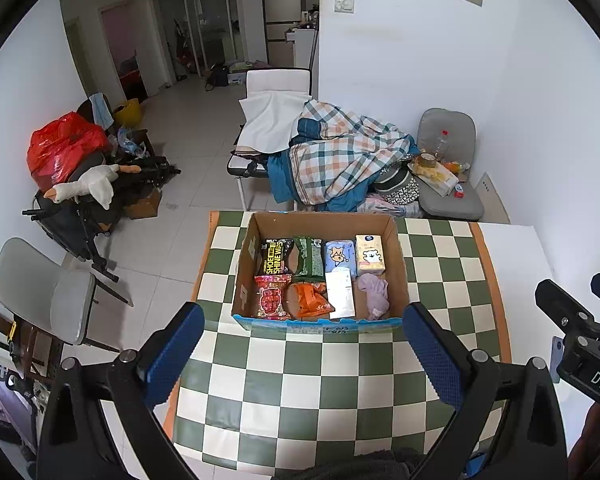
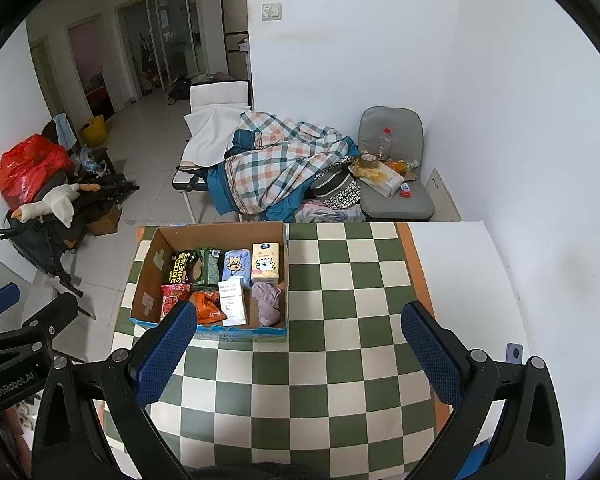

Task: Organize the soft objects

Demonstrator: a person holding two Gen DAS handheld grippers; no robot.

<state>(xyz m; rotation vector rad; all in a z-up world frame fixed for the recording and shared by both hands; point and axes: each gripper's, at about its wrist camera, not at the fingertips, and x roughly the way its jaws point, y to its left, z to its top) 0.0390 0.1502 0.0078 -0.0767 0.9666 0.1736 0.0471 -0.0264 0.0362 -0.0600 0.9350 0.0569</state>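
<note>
Our left gripper (image 1: 302,354) and right gripper (image 2: 300,350) hover empty, jaws spread. The cardboard box (image 1: 247,264) sits mid-frame on the checkered surface (image 1: 320,380); its lilac cloth (image 1: 374,294) looks light and limp, so we'd pinch a bunched fold.

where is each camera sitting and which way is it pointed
Left wrist: sits on the left gripper, looking forward and down over the checkered table at the cardboard box; its own open jaws frame the box, and the right gripper shows at the right edge.
Right wrist: sits on the right gripper, aimed at the table to the right of the box; its open jaws show, with the left gripper at the left edge.
Shared: box, table, plaid blanket, grey chair.
</note>
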